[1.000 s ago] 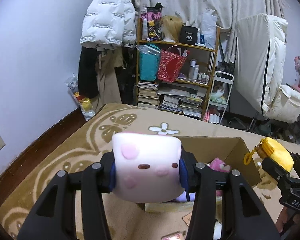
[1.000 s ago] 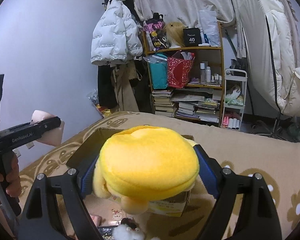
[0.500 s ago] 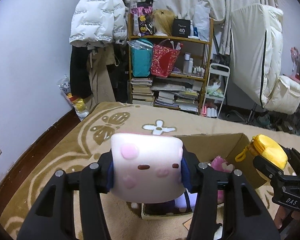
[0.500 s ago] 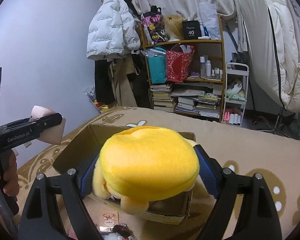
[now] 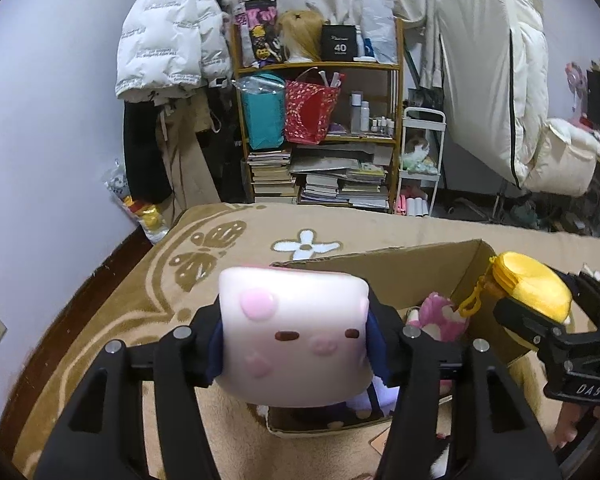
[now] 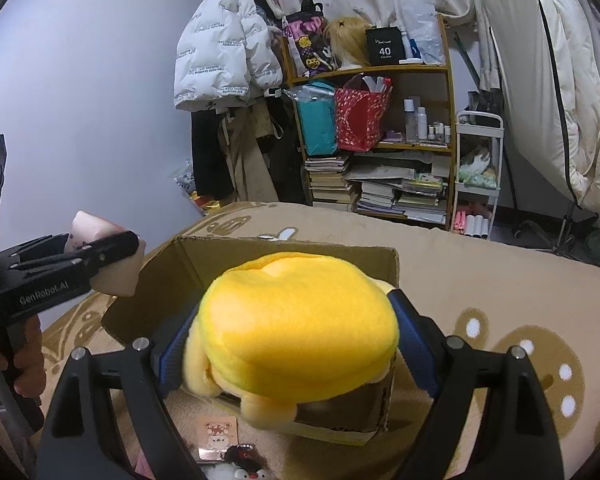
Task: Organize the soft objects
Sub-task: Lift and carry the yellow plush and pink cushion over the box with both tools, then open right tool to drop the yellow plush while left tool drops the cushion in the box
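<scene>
My left gripper (image 5: 296,340) is shut on a white square plush with pink spots (image 5: 296,332), held in the air at the near left side of an open cardboard box (image 5: 380,268); it also shows in the right wrist view (image 6: 112,264). My right gripper (image 6: 296,344) is shut on a yellow plush (image 6: 300,332), held over the box's near right corner (image 6: 340,412); it shows in the left wrist view (image 5: 528,288) with a yellow clip. A pink plush (image 5: 440,316) lies inside the box.
The box stands on a tan patterned blanket (image 5: 228,240). A small card (image 6: 218,436) and a black-and-white plush (image 6: 240,464) lie in front of the box. A cluttered bookshelf (image 5: 320,140) and hanging coats (image 5: 168,52) stand behind.
Both grippers have moved forward and a little higher toward the box, each still holding its plush. More of the box interior and the pink plush is visible.
</scene>
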`<state>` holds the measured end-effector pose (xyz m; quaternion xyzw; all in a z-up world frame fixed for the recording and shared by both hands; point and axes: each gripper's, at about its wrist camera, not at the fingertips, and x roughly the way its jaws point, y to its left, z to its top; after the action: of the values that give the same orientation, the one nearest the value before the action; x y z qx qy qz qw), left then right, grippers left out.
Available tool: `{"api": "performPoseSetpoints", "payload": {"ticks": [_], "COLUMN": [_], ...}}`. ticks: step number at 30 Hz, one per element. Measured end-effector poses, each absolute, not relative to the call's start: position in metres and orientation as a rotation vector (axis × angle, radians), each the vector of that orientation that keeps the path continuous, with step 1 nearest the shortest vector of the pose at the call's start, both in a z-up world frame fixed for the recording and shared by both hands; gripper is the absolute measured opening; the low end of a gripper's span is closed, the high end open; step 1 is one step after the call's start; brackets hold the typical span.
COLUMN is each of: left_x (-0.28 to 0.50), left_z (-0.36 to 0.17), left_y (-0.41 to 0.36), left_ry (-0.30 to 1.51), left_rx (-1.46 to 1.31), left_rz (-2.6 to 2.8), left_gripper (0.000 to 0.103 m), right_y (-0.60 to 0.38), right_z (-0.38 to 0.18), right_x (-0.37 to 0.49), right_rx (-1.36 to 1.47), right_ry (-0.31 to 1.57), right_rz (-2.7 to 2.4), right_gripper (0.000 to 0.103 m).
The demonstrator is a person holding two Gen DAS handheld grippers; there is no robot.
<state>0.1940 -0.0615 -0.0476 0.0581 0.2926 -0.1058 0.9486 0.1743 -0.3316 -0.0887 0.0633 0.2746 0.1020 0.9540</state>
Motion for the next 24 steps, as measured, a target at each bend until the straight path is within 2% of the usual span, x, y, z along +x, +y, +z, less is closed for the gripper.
{"api": "performPoseSetpoints", "payload": {"ticks": [11,13,18,24], "left_x": [0.192,0.192,0.187,0.179], "left_z": [-0.054,-0.055,-0.048,-0.041], "left_y": [-0.071,-0.070,-0.067,-0.059], "left_ry": [0.621,0.628,0.586,0.568], "left_rx": [0.156,0.155,0.159,0.143], "left_rz": [-0.220,-0.213,-0.181,-0.156], "left_gripper": [0.067,0.079,0.096,0.103], "right_y": [-0.341,-0.342,-0.340,-0.342], "right_z": [-0.089,-0.089,-0.087,-0.082], "right_x": [0.174,0.174,0.172,0.166], "right_rx": [0.165,0.168,0.154,0.176], "right_ry": [0.560,0.558,0.554,0.561], "right_rz": [0.204,0.208,0.206,0.204], "right_gripper": [0.097,0.099,0.103,0.103]}}
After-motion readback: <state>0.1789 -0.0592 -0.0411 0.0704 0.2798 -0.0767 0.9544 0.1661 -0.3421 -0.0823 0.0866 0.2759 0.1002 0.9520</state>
